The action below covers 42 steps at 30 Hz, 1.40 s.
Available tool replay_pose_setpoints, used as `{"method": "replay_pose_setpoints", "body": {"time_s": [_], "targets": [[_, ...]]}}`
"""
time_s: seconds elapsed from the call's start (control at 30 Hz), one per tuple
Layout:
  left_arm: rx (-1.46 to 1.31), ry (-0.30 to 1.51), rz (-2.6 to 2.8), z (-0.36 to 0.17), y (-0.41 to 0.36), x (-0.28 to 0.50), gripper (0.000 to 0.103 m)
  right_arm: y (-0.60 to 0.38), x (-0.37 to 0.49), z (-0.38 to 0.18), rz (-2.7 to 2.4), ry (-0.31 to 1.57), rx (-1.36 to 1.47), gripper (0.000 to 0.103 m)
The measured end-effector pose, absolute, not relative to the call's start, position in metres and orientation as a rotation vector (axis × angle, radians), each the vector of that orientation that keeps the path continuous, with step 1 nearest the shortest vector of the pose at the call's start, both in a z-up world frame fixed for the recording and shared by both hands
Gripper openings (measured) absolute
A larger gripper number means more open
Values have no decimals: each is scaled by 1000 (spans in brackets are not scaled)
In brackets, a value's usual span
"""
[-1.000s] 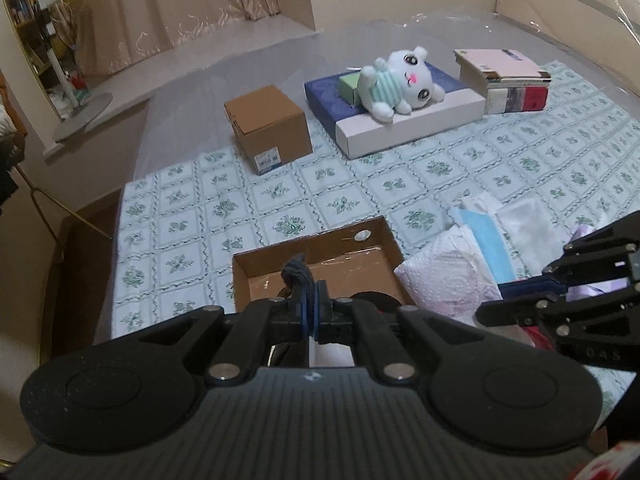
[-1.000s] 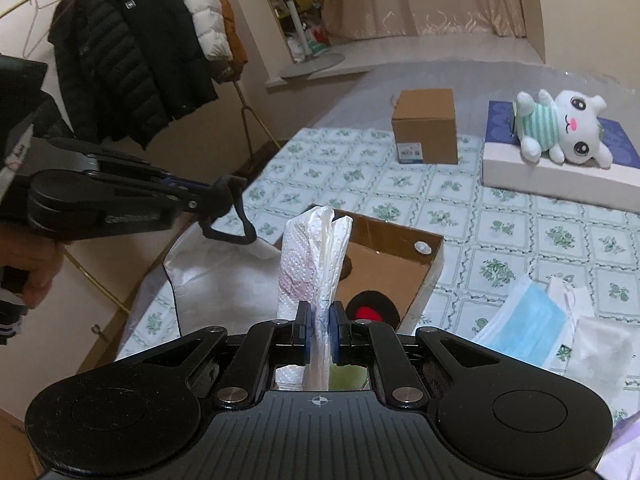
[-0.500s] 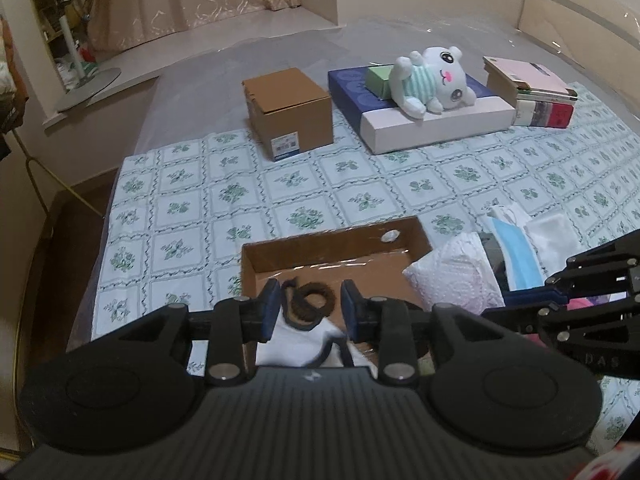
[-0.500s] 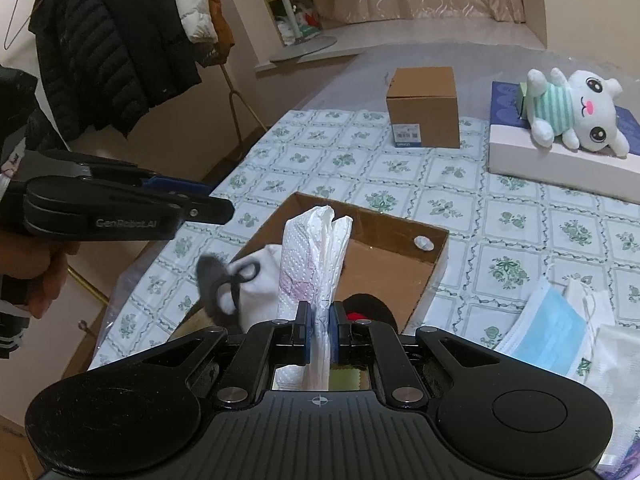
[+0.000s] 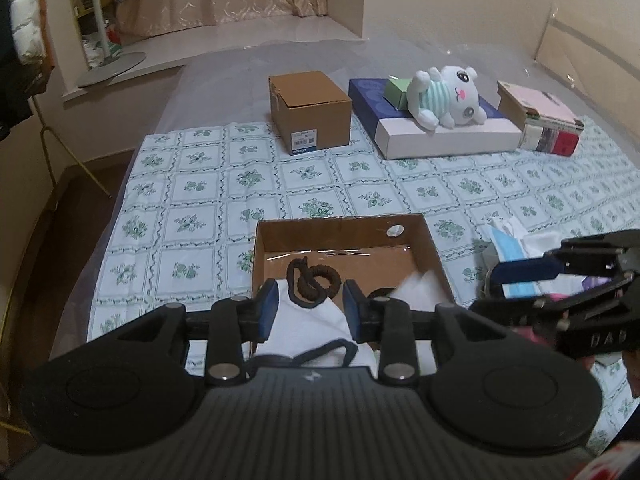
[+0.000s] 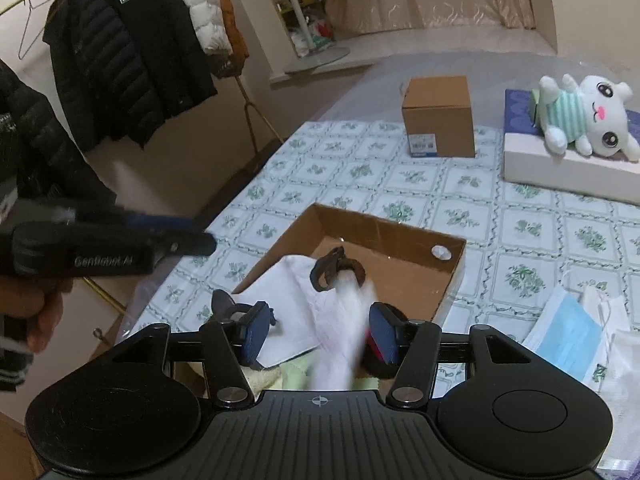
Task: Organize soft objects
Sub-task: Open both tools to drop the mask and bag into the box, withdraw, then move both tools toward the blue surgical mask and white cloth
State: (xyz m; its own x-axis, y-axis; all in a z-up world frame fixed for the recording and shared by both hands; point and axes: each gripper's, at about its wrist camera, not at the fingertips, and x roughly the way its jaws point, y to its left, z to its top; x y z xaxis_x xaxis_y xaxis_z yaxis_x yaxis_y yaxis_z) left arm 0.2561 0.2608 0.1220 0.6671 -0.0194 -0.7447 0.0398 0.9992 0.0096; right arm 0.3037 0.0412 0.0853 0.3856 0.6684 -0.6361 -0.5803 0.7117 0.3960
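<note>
Showing both grippers above an open cardboard box (image 5: 428, 248) that lies on a bed spread with a floral quilt (image 5: 192, 200); the left gripper (image 5: 310, 308) has its blue pads spread and its jaws are opening, nothing pressed between them, with a dark brown hair scrunchie (image 5: 314, 282) lying in the box on a white cloth (image 5: 296, 332) just beyond them; the right gripper (image 6: 318, 334) likewise has its jaws opening, and a blurred white folded cloth (image 6: 344, 320) sits in the gap between its pads, apart from both; in the right wrist view the scrunchie (image 6: 336, 272) rests at the top of that cloth, inside the box (image 6: 452, 276); beside the box, on the quilt, lie blue face masks (image 6: 568, 328) and further white cloths (image 6: 616, 360); well beyond stand a closed brown carton (image 5: 310, 112), a flat blue-and-white box (image 5: 440, 136) bearing a white plush toy (image 5: 448, 96), and a stack of books (image 5: 540, 120); dark and white padded jackets (image 6: 132, 44) hang on a rail at the left.
</note>
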Motion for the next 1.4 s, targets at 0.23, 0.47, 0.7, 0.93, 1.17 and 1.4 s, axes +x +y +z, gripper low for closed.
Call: {"method": "replay_pose_setpoints", "body": {"time_s": [0.23,0.47,0.7,0.93,1.17,1.4], "targets": [[-42,777,12,125,254,208,38,10,279,109,771,806,160,55],[-51,721,57,124,223,144,54,-43,223,128,736,724,230,55],[-89,647,92,122,178,80,75,-107,160,123,637,682,251,55],[-121,617,91,109,124,40,88,-174,108,103,501,695,207,58],[-138,640,54,92,86,21,88,-224,68,89,405,711,216,73],[-85,654,-5,88,55,16,88,-255,47,83,346,730,264,74]]}}
